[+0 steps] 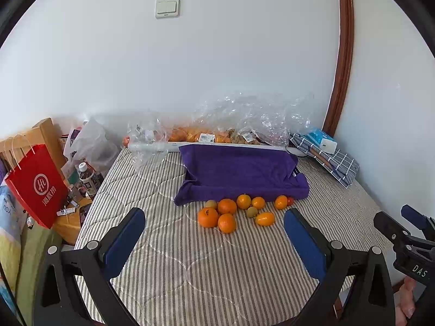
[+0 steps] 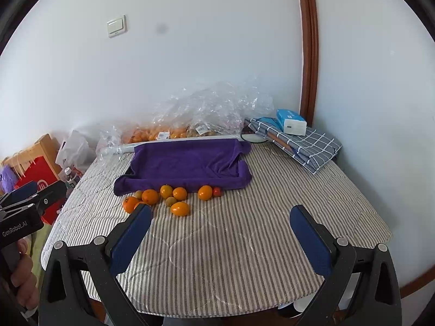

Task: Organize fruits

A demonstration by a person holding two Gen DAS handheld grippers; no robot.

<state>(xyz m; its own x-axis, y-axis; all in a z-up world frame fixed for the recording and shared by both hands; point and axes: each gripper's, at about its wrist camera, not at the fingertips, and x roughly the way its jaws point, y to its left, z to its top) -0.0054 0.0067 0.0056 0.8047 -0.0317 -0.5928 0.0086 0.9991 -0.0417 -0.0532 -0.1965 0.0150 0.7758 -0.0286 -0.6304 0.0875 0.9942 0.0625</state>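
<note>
Left gripper (image 1: 214,233) wide open above the striped cloth (image 1: 206,271), right gripper (image 2: 220,231) also wide open, both empty, oranges (image 1: 227,206) loose just before the purple towel (image 1: 239,174), small greenish fruits (image 1: 252,212) among them, maybe kiwis

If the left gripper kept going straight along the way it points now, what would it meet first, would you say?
Most likely the loose oranges on the striped cover. The left gripper is open and aimed at that cluster, with only bare cover before it. Behind lies the purple towel. Depth is uncertain.
</note>
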